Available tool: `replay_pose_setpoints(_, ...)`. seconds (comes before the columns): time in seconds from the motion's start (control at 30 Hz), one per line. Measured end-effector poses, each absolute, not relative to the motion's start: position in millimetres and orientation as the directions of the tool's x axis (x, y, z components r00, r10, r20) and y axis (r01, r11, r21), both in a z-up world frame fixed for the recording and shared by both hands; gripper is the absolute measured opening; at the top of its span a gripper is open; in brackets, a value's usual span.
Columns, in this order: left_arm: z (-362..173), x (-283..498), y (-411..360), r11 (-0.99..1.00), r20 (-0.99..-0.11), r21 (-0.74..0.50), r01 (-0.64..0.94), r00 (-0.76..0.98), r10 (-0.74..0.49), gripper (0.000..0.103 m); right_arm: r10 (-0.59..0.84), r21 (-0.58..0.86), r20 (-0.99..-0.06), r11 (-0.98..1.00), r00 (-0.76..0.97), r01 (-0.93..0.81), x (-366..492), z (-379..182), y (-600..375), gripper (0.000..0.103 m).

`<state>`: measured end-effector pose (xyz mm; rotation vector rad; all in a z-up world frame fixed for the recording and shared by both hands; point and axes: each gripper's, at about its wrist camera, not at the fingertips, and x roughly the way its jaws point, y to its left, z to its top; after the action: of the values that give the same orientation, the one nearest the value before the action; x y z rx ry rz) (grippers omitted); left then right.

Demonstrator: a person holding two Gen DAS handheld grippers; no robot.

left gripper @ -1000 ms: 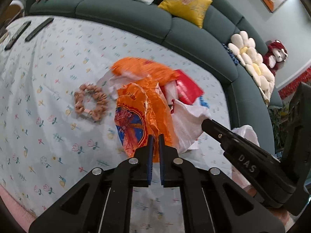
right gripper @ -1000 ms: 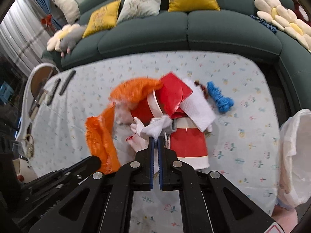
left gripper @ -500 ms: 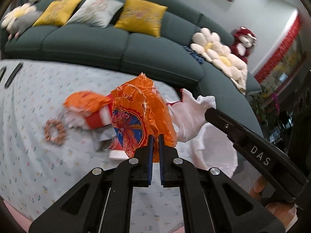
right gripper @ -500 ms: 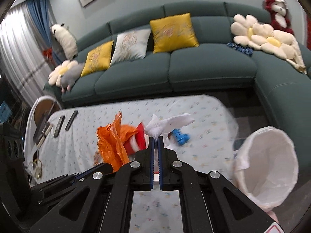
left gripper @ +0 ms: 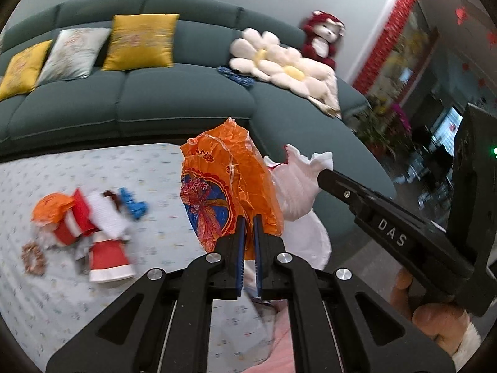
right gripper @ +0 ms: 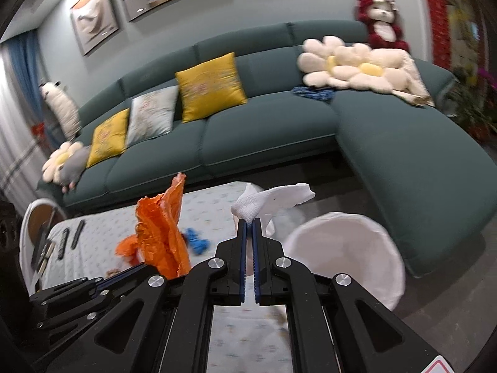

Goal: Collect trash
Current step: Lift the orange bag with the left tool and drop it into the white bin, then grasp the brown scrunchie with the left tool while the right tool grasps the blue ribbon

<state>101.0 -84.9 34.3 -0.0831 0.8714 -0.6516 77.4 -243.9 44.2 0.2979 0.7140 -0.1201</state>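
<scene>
Left tongs [left gripper: 247,217] pinch orange wrapper [left gripper: 226,183], right tongs [right gripper: 248,221] white tissue [right gripper: 273,200]; only right view shows bin [right gripper: 348,258]

Dark green curved sectional sofa [right gripper: 267,130] spans the upper half of the right wrist frame. On it: mustard-yellow square cushion [right gripper: 211,85], pale grey embroidered cushion [right gripper: 153,113] to its left, second yellow cushion [right gripper: 108,138] further left. Cream flower-shaped plush pillows [right gripper: 354,68] lie at upper right, a dark red plush monkey [right gripper: 380,21] behind them. Framed pictures [right gripper: 94,17] hang upper left. Black remote controls [right gripper: 71,237] rest on the floral-print tablecloth [right gripper: 93,258], lower left.
</scene>
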Motion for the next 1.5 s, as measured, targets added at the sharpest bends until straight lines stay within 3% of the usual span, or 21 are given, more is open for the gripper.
replay_pose_setpoints(0.53, 11.4, 107.6, -184.1, 0.73, -0.718, -0.36, 0.581, 0.326, -0.614, 0.009, -0.102, 0.243, -0.68, 0.903, 0.726, 0.355, 55.8, 27.0, -329.3, 0.005)
replay_pose_setpoints(0.63, 10.0, 109.6, -186.0, 0.741, -0.717, -0.368, 0.562, 0.336, -0.611, 0.023, -0.122, 0.233, -0.683, 0.898, 0.72, 0.373, 57.9, 25.1, -333.3, 0.01)
replay_pose_setpoints(0.7, 11.0, 111.1, -185.9, 0.756, -0.716, -0.363, 0.545, 0.356, -0.601, 0.035, -0.128, 0.228, -0.682, 0.898, 0.72, 0.376, 58.5, 25.6, -334.4, 0.021)
replay_pose_setpoints(0.8, 12.6, 112.2, -185.2, 0.766, -0.72, -0.351, 0.538, 0.368, -0.588, 0.037, -0.139, 0.225, -0.673, 0.897, 0.727, 0.38, 58.4, 27.7, -335.6, 0.032)
replay_pose_setpoints(1.0, 15.1, 114.6, -173.7, 0.784, -0.722, -0.341, 0.518, 0.39, -0.571, 0.042, -0.138, 0.227, -0.661, 0.9, 0.738, 0.372, 58.5, 31.9, -328.2, 0.042)
replay_pose_setpoints(1.3, 21.0, 118.5, -147.9, 0.811, -0.712, -0.345, 0.472, 0.431, -0.554, 0.043, -0.131, 0.209, -0.655, 0.915, 0.744, 0.345, 62.6, 39.8, -309.2, 0.05)
replay_pose_setpoints(1.5, 22.4, 123.9, -121.8, 0.838, -0.71, -0.348, 0.42, 0.467, -0.528, 0.051, -0.116, 0.203, -0.651, 0.926, 0.75, 0.319, 66.1, 44.9, -291.2, 0.057)
